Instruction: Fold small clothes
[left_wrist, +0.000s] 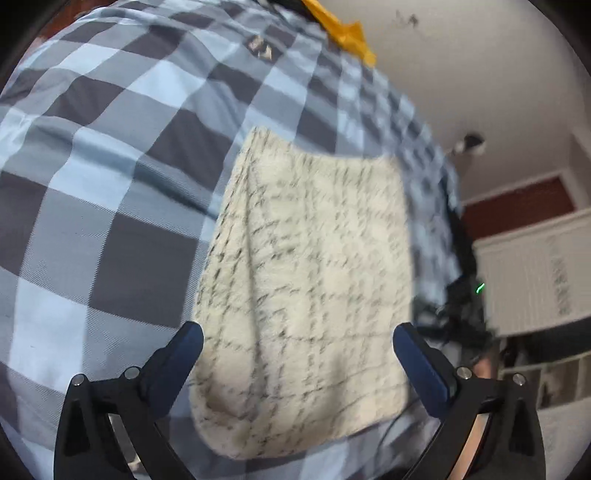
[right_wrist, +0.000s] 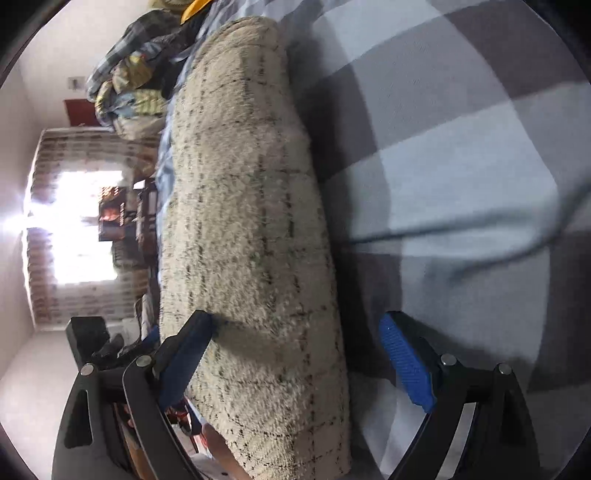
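Left wrist view: cream fuzzy cloth (left_wrist: 303, 291) lies folded on the checked bedspread (left_wrist: 110, 184) | left gripper (left_wrist: 297, 334) fingers released, spread around it | right gripper (right_wrist: 295, 328) fingers released, one touching cloth | step: fold apparently set down | next: likely another piece from the clothes pile (right_wrist: 129, 74).

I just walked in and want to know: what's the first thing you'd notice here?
The fuzzy cream cloth with thin dark lines, lying folded in the middle of the blue and grey checked bedcover. Both the left gripper and the right gripper are open around it. A heap of clothes sits further back.
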